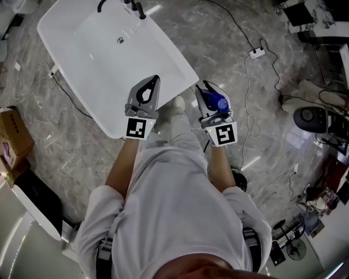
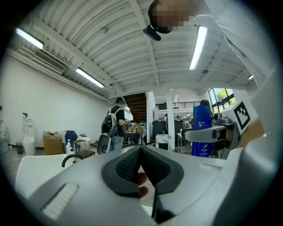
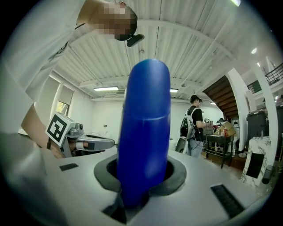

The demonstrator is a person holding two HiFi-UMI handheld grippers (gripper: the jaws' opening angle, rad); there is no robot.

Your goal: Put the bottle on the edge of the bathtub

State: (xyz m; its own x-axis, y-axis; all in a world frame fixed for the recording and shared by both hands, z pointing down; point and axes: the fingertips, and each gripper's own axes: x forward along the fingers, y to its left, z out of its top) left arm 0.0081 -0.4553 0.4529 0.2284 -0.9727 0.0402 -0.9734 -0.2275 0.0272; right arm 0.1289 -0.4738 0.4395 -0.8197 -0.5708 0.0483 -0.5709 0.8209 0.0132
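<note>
Your right gripper (image 1: 210, 97) has its 2 jaws clamped on the blue bottle (image 1: 220, 102), while your left gripper (image 1: 155, 83) has its jaws pressed together with nothing between them. From the head view, the bottle stands upright in that grip over the marble floor (image 1: 245, 136), just beside the near right corner of the white bathtub (image 1: 180, 65) and clear of its rim. Your left gripper reaches over the tub's near edge. A black faucet (image 1: 135, 7) sits at the tub's far end, a white power strip (image 1: 256, 53) lies on the floor to the right, and a cardboard box (image 1: 13, 133) stands at the left.

Through the left gripper view, the dark pads (image 2: 128, 170) meet at their tips. Off to the right, the bottle (image 2: 202, 117) stands upright in the other gripper. A person with a backpack (image 2: 116, 126) stands far back in the room.

Through the right gripper view, the bottle (image 3: 143, 132) rises straight up from between the jaws and fills the middle. Your left gripper (image 3: 95, 143) shows at the left.
</note>
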